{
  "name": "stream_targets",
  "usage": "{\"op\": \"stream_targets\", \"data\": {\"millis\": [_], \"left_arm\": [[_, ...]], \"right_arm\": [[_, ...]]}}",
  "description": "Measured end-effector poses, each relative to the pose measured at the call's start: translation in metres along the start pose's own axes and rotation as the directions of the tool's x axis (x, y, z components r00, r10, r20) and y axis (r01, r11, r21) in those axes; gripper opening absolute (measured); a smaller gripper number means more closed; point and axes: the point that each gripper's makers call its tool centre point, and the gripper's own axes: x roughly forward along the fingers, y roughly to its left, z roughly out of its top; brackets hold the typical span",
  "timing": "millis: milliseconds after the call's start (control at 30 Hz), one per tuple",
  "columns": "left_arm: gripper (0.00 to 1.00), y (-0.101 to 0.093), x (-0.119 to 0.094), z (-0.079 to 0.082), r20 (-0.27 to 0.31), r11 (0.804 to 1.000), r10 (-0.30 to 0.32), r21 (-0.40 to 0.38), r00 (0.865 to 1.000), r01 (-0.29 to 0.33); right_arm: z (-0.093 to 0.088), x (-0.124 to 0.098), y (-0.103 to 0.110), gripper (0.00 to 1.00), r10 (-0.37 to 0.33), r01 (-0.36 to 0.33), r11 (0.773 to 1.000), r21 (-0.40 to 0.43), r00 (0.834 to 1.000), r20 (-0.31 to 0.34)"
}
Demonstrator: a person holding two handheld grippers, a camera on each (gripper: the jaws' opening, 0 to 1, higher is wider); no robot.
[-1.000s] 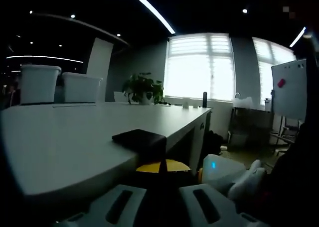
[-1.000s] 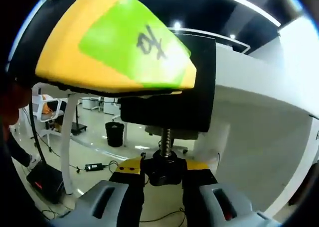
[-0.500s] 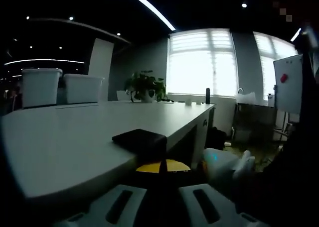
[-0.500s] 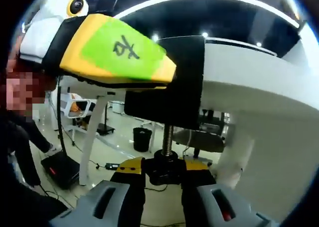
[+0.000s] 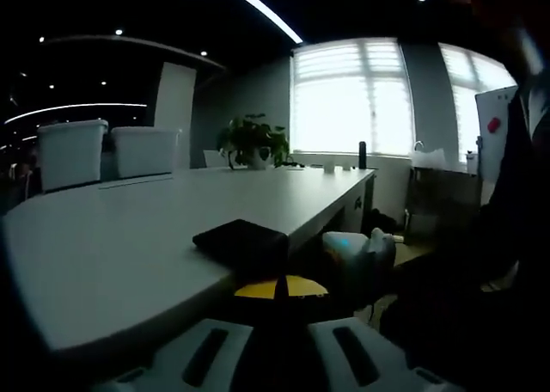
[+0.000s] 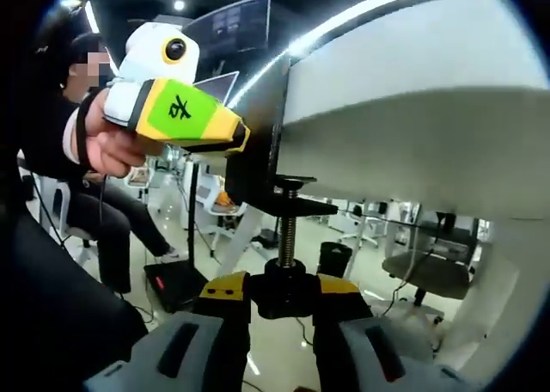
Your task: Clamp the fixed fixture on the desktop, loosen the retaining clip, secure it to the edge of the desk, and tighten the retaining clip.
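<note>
A black clamp fixture (image 5: 242, 240) sits over the edge of the white desk (image 5: 129, 237), its top plate lying flat on the desktop. My left gripper (image 5: 279, 299) is shut on the fixture's body just off the edge, yellow pads (image 5: 258, 289) showing. In the right gripper view the fixture's black frame (image 6: 258, 156) hooks round the desk edge (image 6: 404, 108), and its threaded screw (image 6: 287, 235) runs down to a black knob (image 6: 284, 280). My right gripper (image 6: 283, 304) is shut on that knob. The left gripper (image 6: 185, 115), yellow and green, is held by a hand at the frame.
Two white bins (image 5: 73, 151) and a potted plant (image 5: 252, 141) stand at the desk's far side. A whiteboard (image 5: 491, 134) is at the right. Under the desk, office chairs (image 6: 425, 267), a waste bin (image 6: 333, 256) and a desk leg (image 6: 507, 289) stand on the floor.
The right gripper view has swung and pulled back, so the left gripper looks smaller and the desk edge fills the upper right. In the left gripper view the right gripper has come closer to the fixture.
</note>
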Motion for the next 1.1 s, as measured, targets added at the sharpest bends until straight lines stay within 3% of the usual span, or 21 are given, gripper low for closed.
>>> {"op": "stream_targets", "data": {"millis": [33,67,300,433,567,667,800,867,967,1033,1100], "left_arm": [[0.01,0.000,0.000,0.000,-0.003,1.000,-0.002,0.004,1.000,0.002],[0.01,0.000,0.000,0.000,-0.006,1.000,-0.004,0.003,1.000,0.005],[0.01,0.003,0.000,-0.001,-0.001,1.000,-0.013,0.008,1.000,0.013],[0.01,0.003,0.000,-0.002,0.004,1.000,-0.013,0.002,1.000,0.013],[0.01,0.004,-0.001,-0.002,0.016,0.999,-0.019,-0.031,1.000,0.020],[0.01,0.005,-0.001,-0.002,0.016,0.998,-0.023,-0.052,1.000,0.024],[0.01,0.005,-0.001,-0.001,0.011,0.996,-0.032,-0.083,0.999,0.033],[0.01,0.008,-0.002,-0.001,0.012,0.994,-0.035,-0.102,0.999,0.036],[0.01,0.004,-0.005,0.000,0.025,0.994,-0.038,-0.098,0.999,0.040],[0.01,0.002,-0.009,0.001,0.030,0.995,-0.038,-0.091,0.999,0.041],[0.01,0.002,-0.011,0.003,0.042,0.994,-0.042,-0.095,0.998,0.046]], "right_arm": [[0.002,-0.002,0.004,0.23,0.018,-0.018,1.000,-0.002,1.000,0.002],[0.007,-0.002,0.005,0.23,0.037,-0.035,0.997,-0.063,0.999,0.027],[0.009,-0.005,0.011,0.24,0.053,-0.052,0.997,-0.061,0.998,0.029],[0.009,-0.004,0.009,0.24,0.021,-0.020,0.999,-0.035,1.000,0.014],[0.000,-0.005,0.010,0.25,-0.014,0.016,0.998,0.055,0.999,-0.043],[-0.001,-0.006,0.000,0.28,-0.097,0.100,0.994,0.033,0.993,-0.071],[-0.004,-0.010,-0.006,0.32,-0.200,0.205,0.978,0.035,0.972,-0.124],[0.001,-0.013,-0.006,0.35,-0.247,0.255,0.965,0.066,0.962,-0.116],[0.008,-0.018,0.003,0.46,-0.339,0.345,0.938,0.032,0.933,-0.120],[0.007,-0.019,0.009,0.56,-0.399,0.408,0.913,0.034,0.906,-0.139],[0.006,-0.020,0.012,0.62,-0.474,0.486,0.873,0.045,0.866,-0.159]]}}
